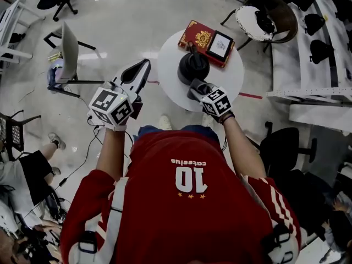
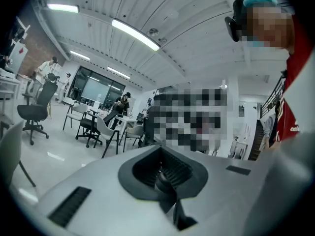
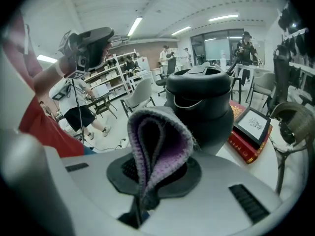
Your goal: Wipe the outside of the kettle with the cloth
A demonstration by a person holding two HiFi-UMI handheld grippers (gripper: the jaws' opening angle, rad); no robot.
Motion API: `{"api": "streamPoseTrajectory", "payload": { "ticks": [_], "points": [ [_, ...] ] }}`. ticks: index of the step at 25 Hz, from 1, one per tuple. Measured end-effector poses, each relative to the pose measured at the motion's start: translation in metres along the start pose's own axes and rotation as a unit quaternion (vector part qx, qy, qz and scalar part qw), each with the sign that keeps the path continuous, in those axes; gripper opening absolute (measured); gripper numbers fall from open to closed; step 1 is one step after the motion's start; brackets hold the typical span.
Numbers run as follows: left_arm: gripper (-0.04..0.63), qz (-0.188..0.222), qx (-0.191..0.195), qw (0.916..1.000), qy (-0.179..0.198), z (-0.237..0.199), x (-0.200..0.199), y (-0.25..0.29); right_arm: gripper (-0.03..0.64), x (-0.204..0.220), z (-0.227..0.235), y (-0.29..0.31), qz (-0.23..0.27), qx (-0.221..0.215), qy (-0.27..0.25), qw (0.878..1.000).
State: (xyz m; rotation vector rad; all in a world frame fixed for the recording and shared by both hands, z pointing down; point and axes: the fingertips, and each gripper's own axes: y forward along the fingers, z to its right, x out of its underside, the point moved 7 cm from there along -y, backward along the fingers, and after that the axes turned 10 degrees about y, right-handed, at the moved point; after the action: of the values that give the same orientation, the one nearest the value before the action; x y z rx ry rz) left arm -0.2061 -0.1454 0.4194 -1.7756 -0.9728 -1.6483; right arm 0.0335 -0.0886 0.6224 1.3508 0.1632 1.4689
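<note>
A black kettle (image 1: 192,66) stands on a small round white table (image 1: 231,80); in the right gripper view the kettle (image 3: 204,107) looms just beyond the jaws. My right gripper (image 1: 197,88) is shut on a folded grey and purple cloth (image 3: 158,141), which stands up between the jaws and almost touches the kettle's near side. The right gripper (image 3: 147,191) pinches the cloth at its lower end. My left gripper (image 1: 140,70) is held off to the left of the table, pointing up and away. The left gripper (image 2: 165,181) looks shut with nothing in it.
A red book (image 1: 201,37) with a small framed picture (image 1: 220,44) on it lies on the table behind the kettle. A round chair (image 1: 269,15) stands at the back right, a white chair (image 1: 69,51) at the left, a black office chair (image 1: 283,147) at the right.
</note>
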Motion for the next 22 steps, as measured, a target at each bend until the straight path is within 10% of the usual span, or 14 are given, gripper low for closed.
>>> {"api": "streamPoseTrajectory", "payload": {
  "ticks": [22],
  "points": [
    [0.008,0.007,0.006,0.9998,-0.018,-0.057,0.008,-0.035,0.044,-0.076,-0.045,0.042,0.114,-0.031,0.199,0.973]
  ]
}}
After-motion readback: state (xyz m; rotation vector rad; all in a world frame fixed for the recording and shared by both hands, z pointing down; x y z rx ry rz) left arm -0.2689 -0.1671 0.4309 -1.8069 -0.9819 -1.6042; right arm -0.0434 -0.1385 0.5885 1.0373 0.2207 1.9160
